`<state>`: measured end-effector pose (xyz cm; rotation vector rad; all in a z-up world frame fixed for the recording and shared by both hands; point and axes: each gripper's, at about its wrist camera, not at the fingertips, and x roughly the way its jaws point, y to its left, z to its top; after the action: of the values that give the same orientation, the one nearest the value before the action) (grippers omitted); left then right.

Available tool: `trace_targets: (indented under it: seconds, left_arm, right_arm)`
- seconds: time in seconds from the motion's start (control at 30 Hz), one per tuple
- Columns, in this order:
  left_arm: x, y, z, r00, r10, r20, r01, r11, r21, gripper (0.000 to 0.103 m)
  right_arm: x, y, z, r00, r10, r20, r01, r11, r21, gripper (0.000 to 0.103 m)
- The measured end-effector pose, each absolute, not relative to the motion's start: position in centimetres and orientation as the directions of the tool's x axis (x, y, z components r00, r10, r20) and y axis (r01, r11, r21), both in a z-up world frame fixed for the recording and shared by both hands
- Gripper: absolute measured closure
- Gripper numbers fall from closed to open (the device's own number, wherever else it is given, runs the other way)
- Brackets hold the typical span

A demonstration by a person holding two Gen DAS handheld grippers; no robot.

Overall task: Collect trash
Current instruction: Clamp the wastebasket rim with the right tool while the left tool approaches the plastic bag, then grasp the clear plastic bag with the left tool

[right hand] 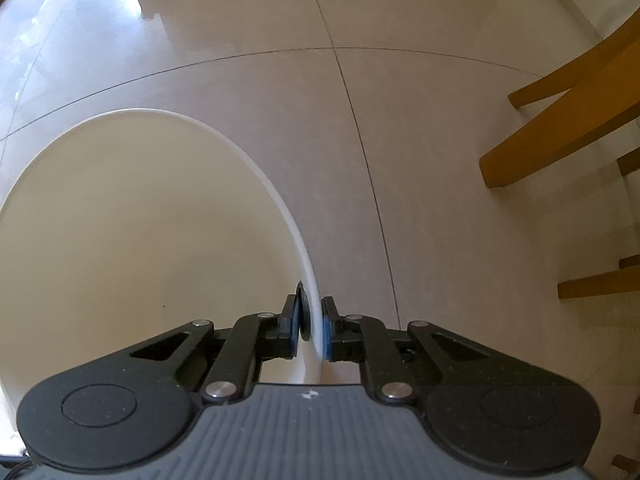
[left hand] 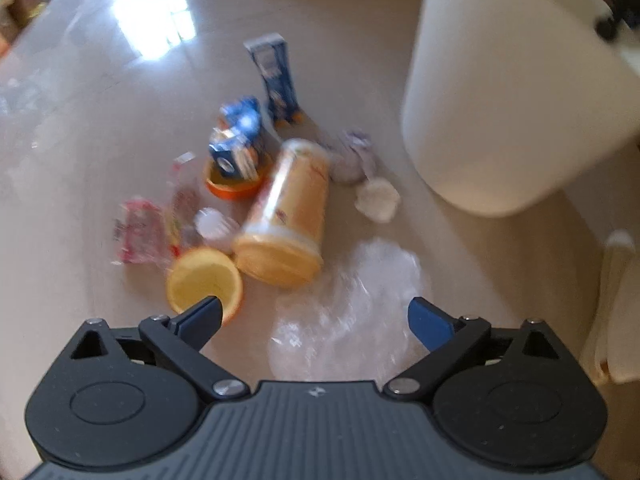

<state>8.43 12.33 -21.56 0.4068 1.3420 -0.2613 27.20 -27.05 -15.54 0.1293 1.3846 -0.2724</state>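
Note:
A heap of trash lies on the tiled floor in the left wrist view: a yellow cylindrical canister (left hand: 288, 208) on its side, an orange cup (left hand: 204, 282), an orange bowl (left hand: 232, 186) holding blue cartons, an upright blue box (left hand: 276, 76), red wrappers (left hand: 140, 232), crumpled tissues (left hand: 378, 200) and a clear plastic bag (left hand: 352, 320). My left gripper (left hand: 316, 320) hangs open just above the clear bag, holding nothing. The white bin (left hand: 500, 92) stands right of the heap. In the right wrist view my right gripper (right hand: 311, 328) is shut on the white bin's rim (right hand: 316, 320).
Wooden chair legs (right hand: 560, 136) stand on the floor right of the bin. A pale object (left hand: 616, 312) sits at the right edge of the left wrist view. Boxes (left hand: 28, 0) lie at the far left. Bright window glare falls on the tiles beyond the heap.

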Motion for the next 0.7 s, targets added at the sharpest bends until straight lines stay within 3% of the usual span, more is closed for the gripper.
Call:
trace_targets:
  seconds: [0.13,0.27,0.63,0.7]
  left_arm:
    - [7.2,11.2,-23.7,0.181,-0.005,-0.983,0.507,0.857,0.089,0.004]
    - [6.5,10.1,-26.5,0.192,0.044,-0.980,0.550,0.823,0.145,0.004]
    - [7.5,11.0,-31.4,0.139,0.123,-0.983,0.488,0.855,0.176,0.004]
    - [7.5,11.3,-31.8,0.131,0.112,-0.985,0.482,0.861,0.162,0.011]
  right_arm:
    - [27.2,-27.1,-15.5,0.164,-0.115,-0.980,0.263,0.962,-0.069,0.089]
    - [26.9,-26.9,-15.5,0.174,-0.124,-0.977,0.253,0.964,-0.077,0.089]
    - [26.9,-27.0,-15.4,0.168,-0.122,-0.978,0.260,0.963,-0.076,0.089]
    - [26.9,-26.9,-15.4,0.168,-0.122,-0.978,0.261,0.963,-0.075,0.089]
